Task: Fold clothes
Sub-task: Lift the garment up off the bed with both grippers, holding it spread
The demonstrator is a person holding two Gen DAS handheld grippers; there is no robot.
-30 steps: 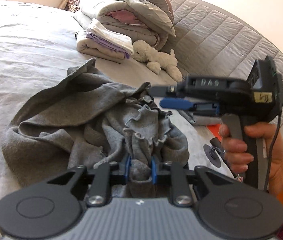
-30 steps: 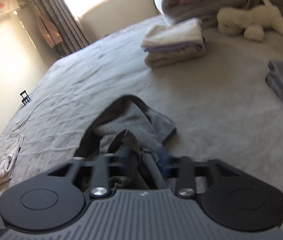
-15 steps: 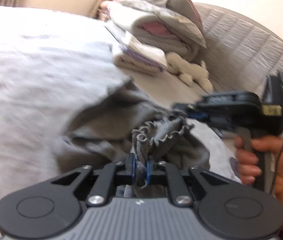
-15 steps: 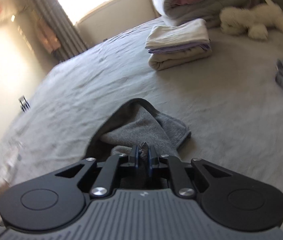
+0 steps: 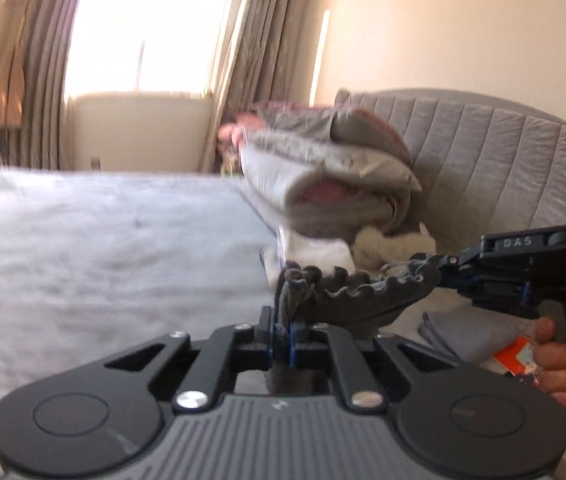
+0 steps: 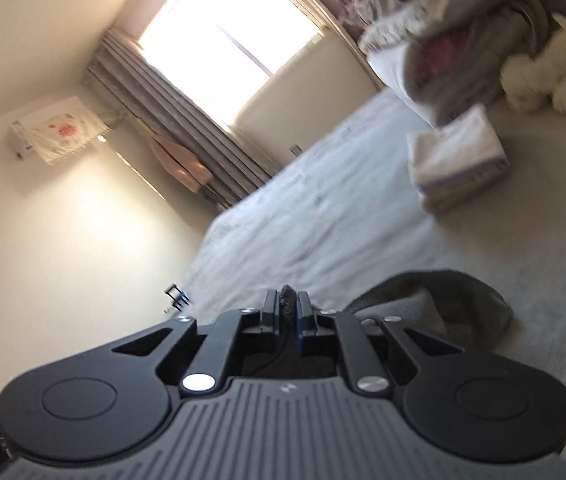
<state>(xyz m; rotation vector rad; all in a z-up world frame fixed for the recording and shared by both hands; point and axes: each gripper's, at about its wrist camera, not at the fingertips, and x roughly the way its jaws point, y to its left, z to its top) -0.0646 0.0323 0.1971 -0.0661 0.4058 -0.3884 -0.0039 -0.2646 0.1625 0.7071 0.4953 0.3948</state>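
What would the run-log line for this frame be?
phase: lifting | left hand-held gripper: shut on grey ruffled garment | right hand-held gripper: shut on same ruffled edge | edge stretched between both | below: bed

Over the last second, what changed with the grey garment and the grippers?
Both grippers lifted the grey garment off the bed; its ruffled edge is now stretched between left gripper and right gripper. Right closed its grip. Unchanged: left clamp, folded stack, plush toy.
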